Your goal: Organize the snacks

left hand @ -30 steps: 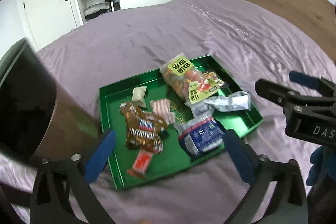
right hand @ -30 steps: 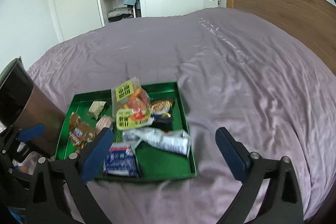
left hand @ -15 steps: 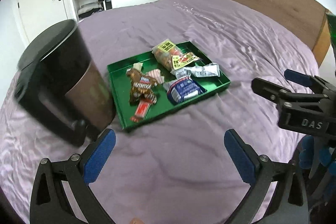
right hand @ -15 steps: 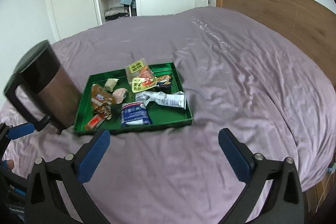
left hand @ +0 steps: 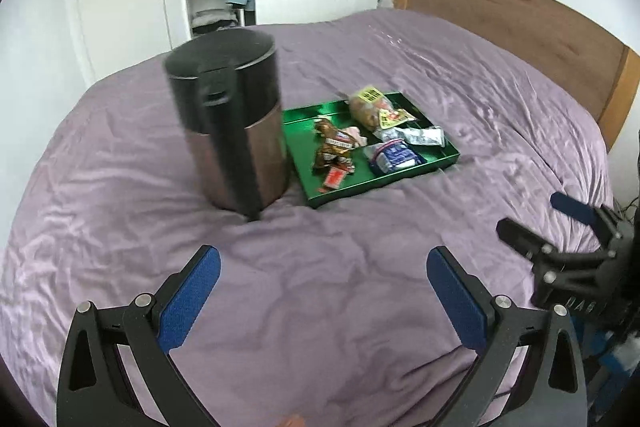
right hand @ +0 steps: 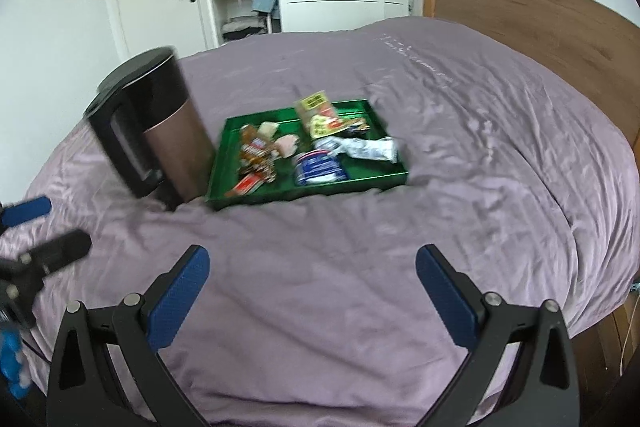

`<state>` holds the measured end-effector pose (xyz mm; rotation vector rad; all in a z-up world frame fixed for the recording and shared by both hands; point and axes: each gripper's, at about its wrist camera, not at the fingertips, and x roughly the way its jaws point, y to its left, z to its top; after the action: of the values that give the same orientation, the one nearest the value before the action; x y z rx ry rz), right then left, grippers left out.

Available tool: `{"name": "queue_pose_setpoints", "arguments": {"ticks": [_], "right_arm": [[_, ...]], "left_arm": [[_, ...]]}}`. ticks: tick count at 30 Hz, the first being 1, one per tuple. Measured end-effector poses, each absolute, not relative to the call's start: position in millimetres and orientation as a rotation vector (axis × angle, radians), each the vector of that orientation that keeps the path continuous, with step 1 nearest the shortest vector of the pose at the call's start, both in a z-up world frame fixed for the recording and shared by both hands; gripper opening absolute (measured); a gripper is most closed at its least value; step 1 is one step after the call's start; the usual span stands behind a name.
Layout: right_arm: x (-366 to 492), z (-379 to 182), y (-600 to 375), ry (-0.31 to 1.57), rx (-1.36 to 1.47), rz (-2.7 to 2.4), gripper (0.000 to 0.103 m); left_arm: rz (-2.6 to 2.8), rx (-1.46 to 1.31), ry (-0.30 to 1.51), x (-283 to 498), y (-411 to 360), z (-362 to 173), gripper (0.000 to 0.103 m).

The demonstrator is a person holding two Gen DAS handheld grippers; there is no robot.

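Left tongs (left hand: 323,289) spread wide, nothing between them, above purple bed (left hand: 320,267). Green tray (left hand: 360,187) of snack packets (left hand: 334,151) sits mid-bed; copper bin with black lid (left hand: 232,119) just beside its left edge. Right tongs (left hand: 560,231) at right frame edge, apart.

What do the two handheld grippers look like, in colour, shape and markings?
Both are alike. The left gripper and the right gripper have black angular frames with triangular cut-outs and silver screws. Each finger ends in a flat blue pad. In the left wrist view, the right gripper's black body bears pale letters, too blurred to read with certainty. No cables or sleeves are clearly visible.
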<state>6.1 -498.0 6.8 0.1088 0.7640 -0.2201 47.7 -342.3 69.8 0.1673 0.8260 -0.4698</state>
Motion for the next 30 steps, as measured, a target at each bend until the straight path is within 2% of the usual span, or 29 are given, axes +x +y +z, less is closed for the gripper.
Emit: {"name": "queue_pose_setpoints", "arguments": {"ticks": [12,30], "right_arm": [[21,5,-457,0.773,0.030,-0.187,0.103],[33,-27,-497,0.822,-0.026,-0.235,0.103]], "left_arm": [[-0.442,0.141,0.806,47,-298,70,0.101],[-0.405,0.182,0.854,59,-296,35,0.102]]}}
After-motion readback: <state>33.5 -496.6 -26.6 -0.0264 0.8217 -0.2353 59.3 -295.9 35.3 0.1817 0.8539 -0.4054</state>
